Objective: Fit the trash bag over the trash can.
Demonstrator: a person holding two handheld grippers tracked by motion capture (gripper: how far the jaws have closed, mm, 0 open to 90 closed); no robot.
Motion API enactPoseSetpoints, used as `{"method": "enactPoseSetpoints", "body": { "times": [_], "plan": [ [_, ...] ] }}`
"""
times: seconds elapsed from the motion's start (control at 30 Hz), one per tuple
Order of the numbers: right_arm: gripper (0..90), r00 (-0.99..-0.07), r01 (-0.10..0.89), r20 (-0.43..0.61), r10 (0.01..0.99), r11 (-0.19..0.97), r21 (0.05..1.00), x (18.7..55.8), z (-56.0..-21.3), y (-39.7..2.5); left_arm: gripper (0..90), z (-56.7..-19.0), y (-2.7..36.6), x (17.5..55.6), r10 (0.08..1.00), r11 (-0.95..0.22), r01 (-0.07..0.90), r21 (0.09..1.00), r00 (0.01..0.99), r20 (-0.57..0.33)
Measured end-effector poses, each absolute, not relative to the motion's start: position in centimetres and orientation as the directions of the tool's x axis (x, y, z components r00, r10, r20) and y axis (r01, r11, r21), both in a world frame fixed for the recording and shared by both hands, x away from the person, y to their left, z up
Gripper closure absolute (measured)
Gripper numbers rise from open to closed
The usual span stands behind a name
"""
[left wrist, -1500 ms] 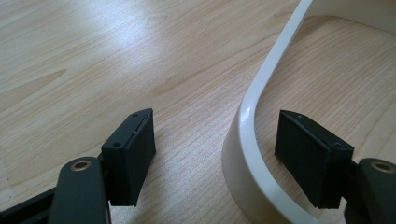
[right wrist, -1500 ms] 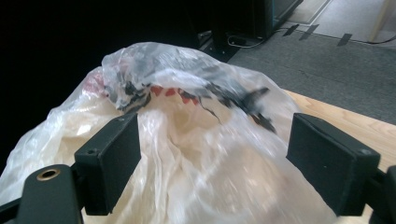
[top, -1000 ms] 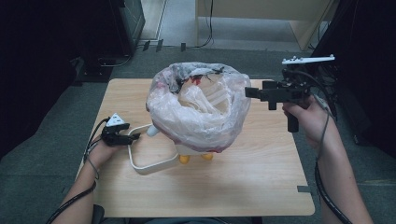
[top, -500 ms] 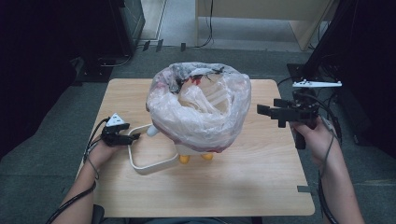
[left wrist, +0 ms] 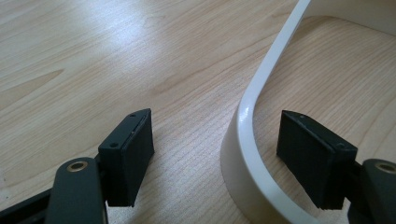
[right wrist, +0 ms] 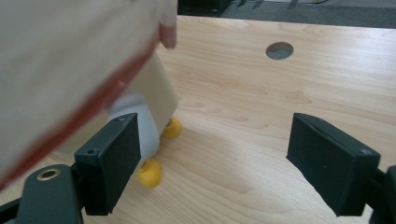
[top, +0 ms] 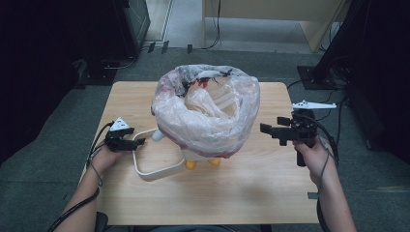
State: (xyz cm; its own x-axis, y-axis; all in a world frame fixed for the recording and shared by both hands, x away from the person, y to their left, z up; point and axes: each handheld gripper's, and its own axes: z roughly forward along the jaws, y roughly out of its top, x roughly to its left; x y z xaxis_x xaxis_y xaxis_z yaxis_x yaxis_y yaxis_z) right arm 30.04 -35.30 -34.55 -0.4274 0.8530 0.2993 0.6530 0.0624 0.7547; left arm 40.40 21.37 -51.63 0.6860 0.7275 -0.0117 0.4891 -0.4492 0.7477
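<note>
A: High view first. Bin point(top: 200, 157) mid-table point(top: 270, 193), draped in a loose plastic bag point(top: 208, 116), perched on little yellow feet point(top: 191, 165). White ring point(top: 154, 171) flat on the wood, just beside the bin on the left. Left gripper point(top: 140, 141) down low at the ring's rim. Right gripper point(top: 263, 128) held up on the other side, near the bag but apart from it. Worried about anything?

B: Yep. Looks top-heavy with all that plastic puffed out. Could tip on those feet after one careless shove from the right.

A: Left gripper view next. Left gripper point(left wrist: 215, 158) with jaws wide apart, straddling the ring's point(left wrist: 247, 121) thin wall, one inside the loop, one outside. No contact on either side, by the look of it.

B: Risky grab, honestly. Narrow, glossy, curved. Could squirt out sideways on closing, or skid across the wood and bump the bin. Better to square up and close slowly.

A: Right gripper view last. Right gripper point(right wrist: 215, 158) spread open too, nothing between the jaws but bare wood. Blurry bag point(right wrist: 70, 60) with a red edge up on the left, the bin's pale body point(right wrist: 144, 126) and yellow feet point(right wrist: 150, 173) just past the left jaw.

B: Tight quarters there. Could snag the thin plastic, drag it off the rim or tear it. Worth going in higher, well clear of the feet.
</note>
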Motion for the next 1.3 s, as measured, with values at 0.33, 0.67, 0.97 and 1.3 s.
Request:
{"method": "enactPoseSetpoints", "body": {
  "times": [0.33,0.67,0.97,1.3],
  "plan": [
    [17.0,-0.436,0.612,0.229,0.87,0.101,0.784,30.5,-37.6,-34.3,22.6,-51.6,21.2,40.4,0.732,-0.454,0.493,0.742,0.682,-0.005],
    [17.0,-0.411,0.604,0.181,0.894,0.118,0.788,31.1,-41.2,-34.4,22.3,-51.7,21.2,40.4,0.732,-0.454,0.493,0.743,0.681,-0.005],
    [17.0,-0.399,0.612,0.191,0.897,0.105,0.784,31.6,-44.0,-34.1,22.3,-51.7,21.2,40.4,0.732,-0.454,0.493,0.743,0.681,-0.005],
    [17.0,-0.399,0.594,0.169,0.901,0.114,0.796,31.7,-47.1,-33.2,22.3,-51.7,21.2,40.4,0.732,-0.454,0.492,0.743,0.681,-0.004]
  ]
}}
